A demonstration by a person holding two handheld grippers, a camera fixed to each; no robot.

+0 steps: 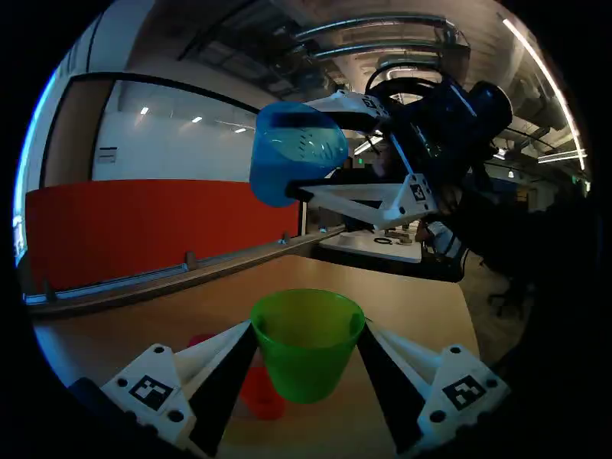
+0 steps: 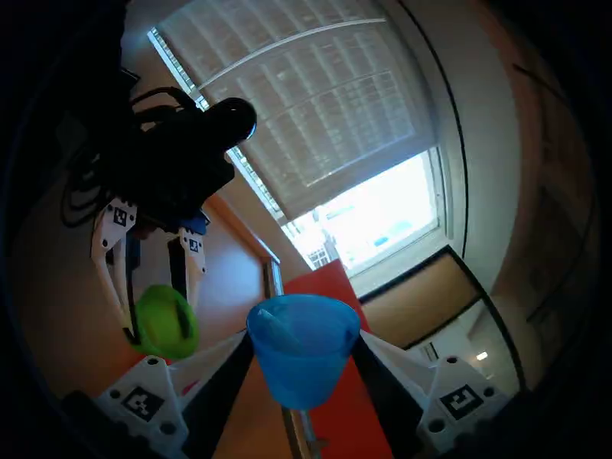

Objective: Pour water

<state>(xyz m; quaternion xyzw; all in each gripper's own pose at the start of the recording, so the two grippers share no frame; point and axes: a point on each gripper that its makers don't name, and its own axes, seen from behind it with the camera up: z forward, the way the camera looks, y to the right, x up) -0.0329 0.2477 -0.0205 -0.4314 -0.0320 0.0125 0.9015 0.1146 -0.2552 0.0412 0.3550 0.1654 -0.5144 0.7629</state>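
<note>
My left gripper (image 1: pixel 307 348) is shut on a green cup (image 1: pixel 307 342), held upright above the wooden table (image 1: pixel 398 294). Above and beyond it my right gripper (image 1: pixel 294 157) holds a translucent blue cup (image 1: pixel 294 153) tipped on its side, mouth toward the left. In the right gripper view the blue cup (image 2: pixel 303 357) sits between my right gripper's (image 2: pixel 303 359) fingers, and the left gripper (image 2: pixel 157 325) appears farther off at the left with the green cup (image 2: pixel 164 321) in it. I cannot make out water in either cup.
A red cup (image 1: pixel 262 392) stands on the table below the green one, partly hidden by my left finger. An orange partition (image 1: pixel 153 226) and a rail run along the table's far edge. A second table (image 1: pixel 375 245) stands behind. A person's sleeve (image 1: pixel 447 241) is at the right.
</note>
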